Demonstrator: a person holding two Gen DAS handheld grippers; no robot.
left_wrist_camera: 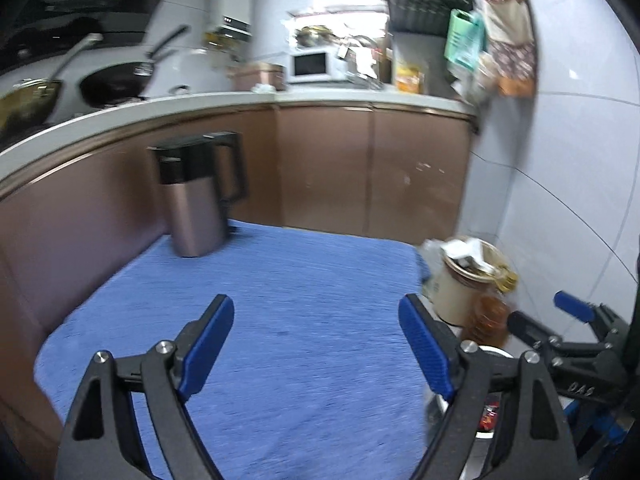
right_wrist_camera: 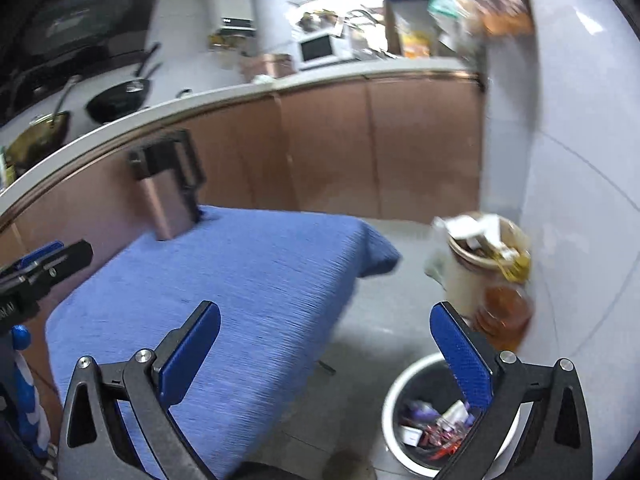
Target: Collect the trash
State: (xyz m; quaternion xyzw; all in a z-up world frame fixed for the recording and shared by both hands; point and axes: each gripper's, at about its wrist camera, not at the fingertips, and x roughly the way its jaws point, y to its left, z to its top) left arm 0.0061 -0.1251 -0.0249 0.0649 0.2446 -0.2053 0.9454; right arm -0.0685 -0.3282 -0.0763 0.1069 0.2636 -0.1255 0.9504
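A white-rimmed trash bin [right_wrist_camera: 394, 396] stands on the floor right of the table, holding several wrappers and scraps [right_wrist_camera: 432, 428]. My right gripper [right_wrist_camera: 324, 352] is open and empty, its right finger over the bin. My left gripper [left_wrist_camera: 316, 340] is open and empty above the blue tablecloth [left_wrist_camera: 280, 300]. The bin shows only partly in the left wrist view [left_wrist_camera: 490, 416], behind my right finger. The right gripper also shows in the left wrist view [left_wrist_camera: 560, 320]. The cloth [right_wrist_camera: 240, 280] carries no loose trash that I can see.
A copper-coloured kettle [left_wrist_camera: 196, 200] with a black lid stands at the table's far left corner. A cream pot [right_wrist_camera: 468, 276] stuffed with paper and an amber jar [right_wrist_camera: 506, 312] stand by the tiled wall. Brown cabinets and a cluttered counter lie behind.
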